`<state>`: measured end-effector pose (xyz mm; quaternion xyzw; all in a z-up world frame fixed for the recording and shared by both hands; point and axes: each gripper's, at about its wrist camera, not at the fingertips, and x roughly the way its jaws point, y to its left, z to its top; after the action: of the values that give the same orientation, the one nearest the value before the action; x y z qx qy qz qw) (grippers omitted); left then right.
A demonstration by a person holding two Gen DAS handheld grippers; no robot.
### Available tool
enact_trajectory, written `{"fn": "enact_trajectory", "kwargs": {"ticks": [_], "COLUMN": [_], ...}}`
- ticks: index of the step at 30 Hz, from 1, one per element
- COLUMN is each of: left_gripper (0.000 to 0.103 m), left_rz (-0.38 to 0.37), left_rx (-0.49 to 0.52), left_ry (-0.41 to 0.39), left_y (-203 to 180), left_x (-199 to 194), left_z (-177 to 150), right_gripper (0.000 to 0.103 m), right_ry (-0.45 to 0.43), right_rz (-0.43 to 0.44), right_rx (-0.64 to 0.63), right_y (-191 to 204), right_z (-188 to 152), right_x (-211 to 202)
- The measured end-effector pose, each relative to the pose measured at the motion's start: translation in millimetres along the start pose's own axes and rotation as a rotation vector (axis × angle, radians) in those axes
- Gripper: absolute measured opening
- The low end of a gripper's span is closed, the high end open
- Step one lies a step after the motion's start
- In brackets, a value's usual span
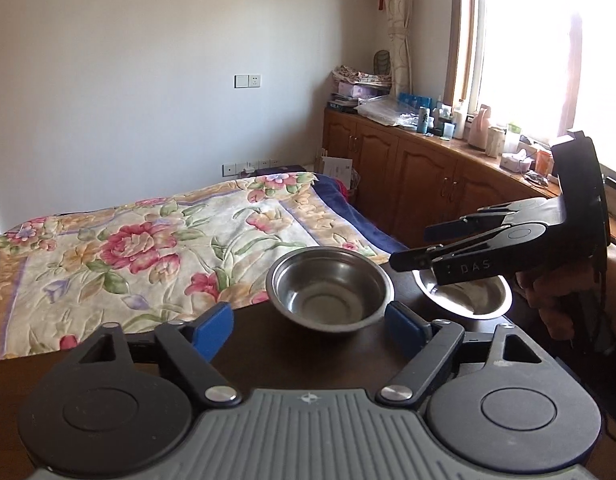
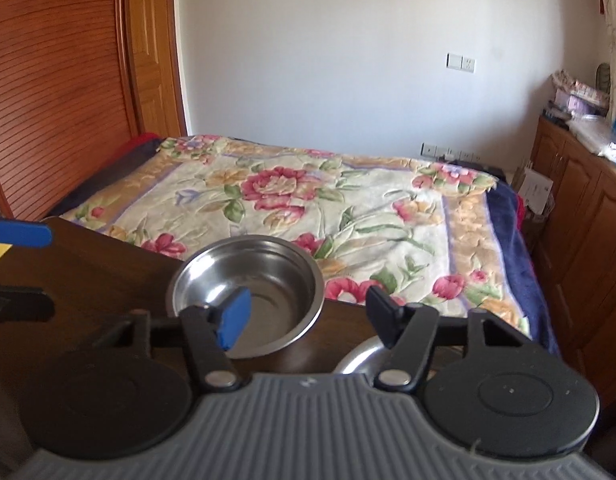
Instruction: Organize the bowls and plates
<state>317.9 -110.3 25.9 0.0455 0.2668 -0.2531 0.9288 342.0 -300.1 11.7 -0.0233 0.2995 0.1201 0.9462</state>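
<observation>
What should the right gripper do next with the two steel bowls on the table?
Probably lower the open right gripper onto the rim of the right bowl, which it hovers above, and close. Both bowls sit apart and empty, so lifting this one into the left bowl would stack them.

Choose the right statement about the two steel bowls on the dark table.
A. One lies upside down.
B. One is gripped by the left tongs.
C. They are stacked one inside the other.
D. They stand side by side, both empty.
D: in the left wrist view the nearer bowl and the second bowl sit apart on the table, mouths up and empty, and the left tongs are open around nothing.
</observation>
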Motion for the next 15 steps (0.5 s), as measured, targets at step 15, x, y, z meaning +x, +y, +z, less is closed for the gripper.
{"fn": "enact_trajectory", "kwargs": {"ticks": [15], "left_gripper": [0.052], "left_rz": [0.036], "left_rx": [-0.105], "left_ry": [0.103], "left_y": [18.1], "left_x": [78.6], "left_z": [4.6], "right_gripper": [0.047], "right_ry": [0.082], "right_rz": [-0.006], "right_rx": [0.038], "right_y": [-2.4], "right_z": [-1.8], "right_x": [31.3]}}
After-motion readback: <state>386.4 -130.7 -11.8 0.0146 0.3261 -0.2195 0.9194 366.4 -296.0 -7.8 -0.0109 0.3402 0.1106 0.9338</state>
